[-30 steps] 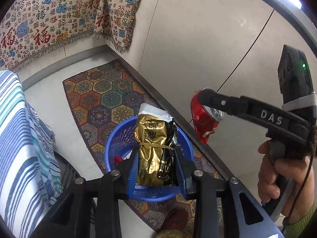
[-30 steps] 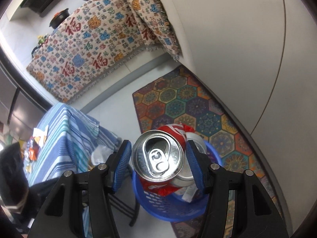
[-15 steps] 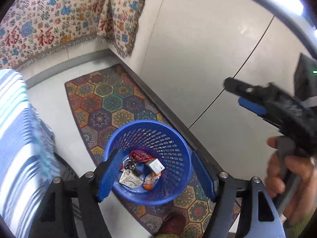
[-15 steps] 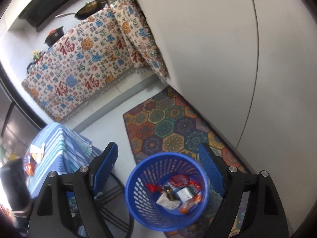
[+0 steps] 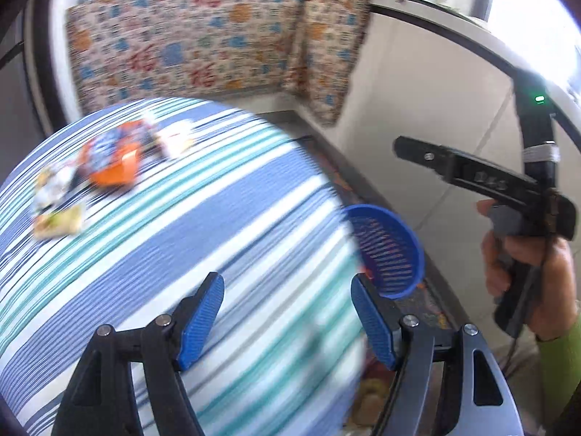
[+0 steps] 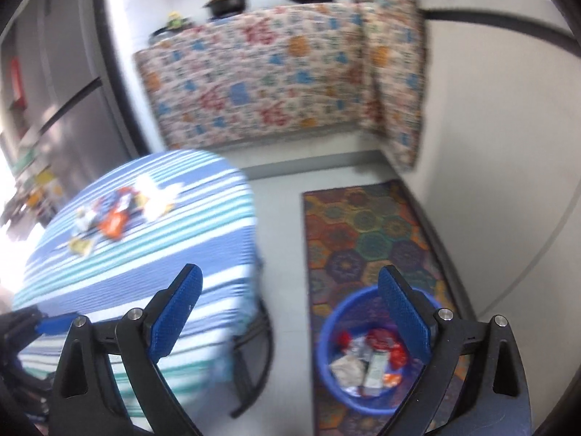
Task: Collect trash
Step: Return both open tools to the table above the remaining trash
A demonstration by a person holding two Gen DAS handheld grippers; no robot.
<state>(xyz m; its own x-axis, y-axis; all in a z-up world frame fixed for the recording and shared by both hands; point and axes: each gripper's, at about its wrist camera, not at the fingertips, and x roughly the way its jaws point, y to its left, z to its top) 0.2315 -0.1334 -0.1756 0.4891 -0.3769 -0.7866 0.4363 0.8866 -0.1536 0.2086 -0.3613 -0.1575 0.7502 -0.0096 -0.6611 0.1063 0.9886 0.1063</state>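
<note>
My left hand-held gripper (image 5: pixel 287 321): black angular arms, ribbed blue pads (image 5: pixel 201 321), round silver screws at the joints, triangular cut-outs in the arms. My right hand-held gripper (image 6: pixel 290 321): same build, blue textured pads (image 6: pixel 405 318), silver screws, black frame. Seen from the left wrist camera, its body is black, with pale lettering too blurred to read on the side, a green light up top, grey tape wrapped round the upright, and a thin dark cable trailing down. My right hand (image 5: pixel 523 272) wears a yellow-green sleeve (image 5: pixel 561 367).
</note>
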